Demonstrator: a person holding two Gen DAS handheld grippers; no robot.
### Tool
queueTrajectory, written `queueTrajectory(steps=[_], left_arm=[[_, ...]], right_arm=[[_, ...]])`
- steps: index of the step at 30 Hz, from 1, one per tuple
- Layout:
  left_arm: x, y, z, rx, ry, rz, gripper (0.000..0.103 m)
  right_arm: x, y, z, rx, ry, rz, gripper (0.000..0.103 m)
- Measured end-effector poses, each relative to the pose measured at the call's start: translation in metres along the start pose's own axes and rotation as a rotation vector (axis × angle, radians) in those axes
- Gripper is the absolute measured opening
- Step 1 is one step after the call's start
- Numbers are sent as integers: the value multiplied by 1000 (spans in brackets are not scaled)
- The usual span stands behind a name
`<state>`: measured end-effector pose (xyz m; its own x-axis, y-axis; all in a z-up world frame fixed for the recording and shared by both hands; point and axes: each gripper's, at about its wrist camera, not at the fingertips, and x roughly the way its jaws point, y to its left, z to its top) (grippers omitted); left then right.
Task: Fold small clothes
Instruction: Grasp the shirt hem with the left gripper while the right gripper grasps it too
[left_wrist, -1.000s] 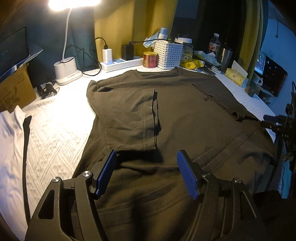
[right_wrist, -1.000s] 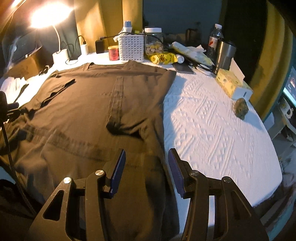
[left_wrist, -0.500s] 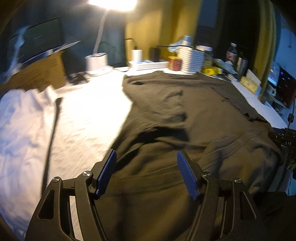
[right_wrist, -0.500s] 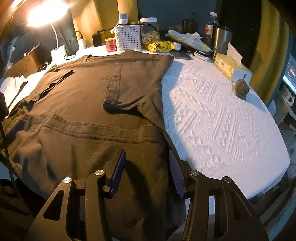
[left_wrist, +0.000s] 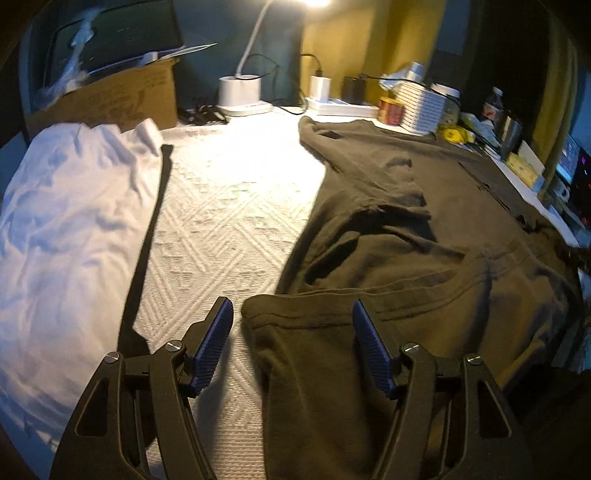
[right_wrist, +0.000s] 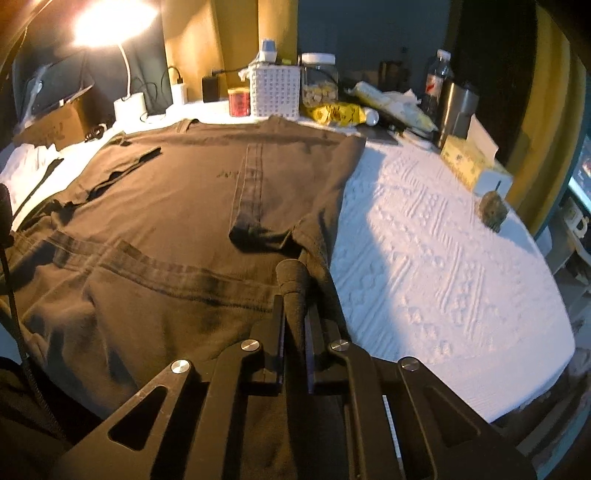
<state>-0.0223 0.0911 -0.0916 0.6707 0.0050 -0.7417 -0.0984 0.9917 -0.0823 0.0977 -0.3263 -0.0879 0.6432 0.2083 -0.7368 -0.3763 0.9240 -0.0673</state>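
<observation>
The right gripper (right_wrist: 295, 314) is clenched on a bunched fold of the shirt (right_wrist: 177, 206) at its near right hem corner, while the left gripper (left_wrist: 291, 343) hangs released — its jaws straddle the near left hem corner without touching it. The shirt lies flat on the bedspread (left_wrist: 225, 206) with sleeves folded in, its long axis running away from both grippers toward the basket (right_wrist: 275, 92) — so the left corner, dead ahead and close, looks like the next grab.
</observation>
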Motion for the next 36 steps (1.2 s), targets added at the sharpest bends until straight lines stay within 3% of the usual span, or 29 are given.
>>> queueTrajectory(steps=[2,7,9,24,36], left_arm=[[0,-4,0,18,8,-5,53],[-5,-9,-3,51,5,9,17],[-8,-11,-5,67,-1,25,7],[-42,-15,7,86,-99,71,4],[-65,-19,21,83,-177,61,4]], right_arm=[[-5,-1,3,2,-19,-4,9],[-10,-4,6,27,-54,0,9],[-13,-2,5,31,-66,4,9],[-45,-14,9,73,-165,7,9],[-34,-26,-4,107,-107,-12,9]])
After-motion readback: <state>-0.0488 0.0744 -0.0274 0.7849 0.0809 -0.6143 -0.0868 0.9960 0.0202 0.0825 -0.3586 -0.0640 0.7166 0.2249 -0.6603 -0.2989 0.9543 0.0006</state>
